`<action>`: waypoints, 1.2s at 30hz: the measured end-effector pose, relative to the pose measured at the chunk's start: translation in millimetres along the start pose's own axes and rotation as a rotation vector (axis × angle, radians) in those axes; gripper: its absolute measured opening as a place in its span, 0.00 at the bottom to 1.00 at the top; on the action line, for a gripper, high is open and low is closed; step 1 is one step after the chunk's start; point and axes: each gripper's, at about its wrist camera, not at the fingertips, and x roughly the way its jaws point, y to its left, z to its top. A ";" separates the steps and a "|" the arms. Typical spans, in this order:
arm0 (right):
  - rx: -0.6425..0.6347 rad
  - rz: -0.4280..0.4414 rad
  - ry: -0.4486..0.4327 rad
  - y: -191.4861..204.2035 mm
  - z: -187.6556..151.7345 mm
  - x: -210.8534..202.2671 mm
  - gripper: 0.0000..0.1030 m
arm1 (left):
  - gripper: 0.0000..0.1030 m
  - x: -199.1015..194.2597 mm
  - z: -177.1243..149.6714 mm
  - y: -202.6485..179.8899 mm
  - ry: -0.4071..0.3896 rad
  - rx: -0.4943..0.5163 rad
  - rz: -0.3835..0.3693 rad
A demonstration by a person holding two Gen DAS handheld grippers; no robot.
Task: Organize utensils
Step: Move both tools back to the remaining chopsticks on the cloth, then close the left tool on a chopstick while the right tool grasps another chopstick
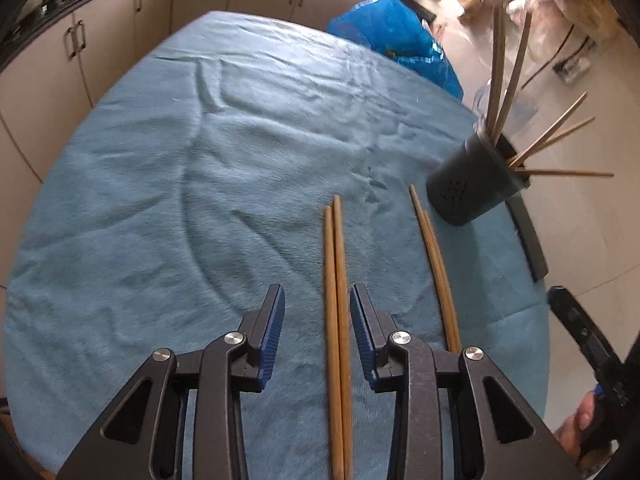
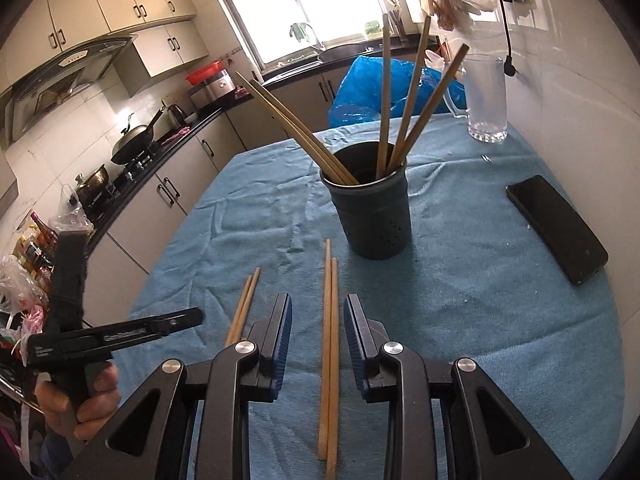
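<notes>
Two pairs of wooden chopsticks lie on the blue towel. My left gripper is open and hangs low over the left pair. That pair runs between the jaws, nearer the right finger, and the pads do not press on it. The other pair lies to its right. My right gripper is open with the right pair between its jaws, untouched. The left pair shows beside it. A dark round holder stands upright beyond both pairs with several chopsticks in it.
A black phone lies on the towel at the right. A glass pitcher and a blue plastic bag sit at the far end. A hand grips the left tool. Kitchen cabinets and a stove run along the left.
</notes>
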 end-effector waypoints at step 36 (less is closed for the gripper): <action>-0.124 0.015 0.184 18.7 -21.6 67.1 0.28 | 0.08 19.9 -2.0 21.8 0.020 -0.027 0.109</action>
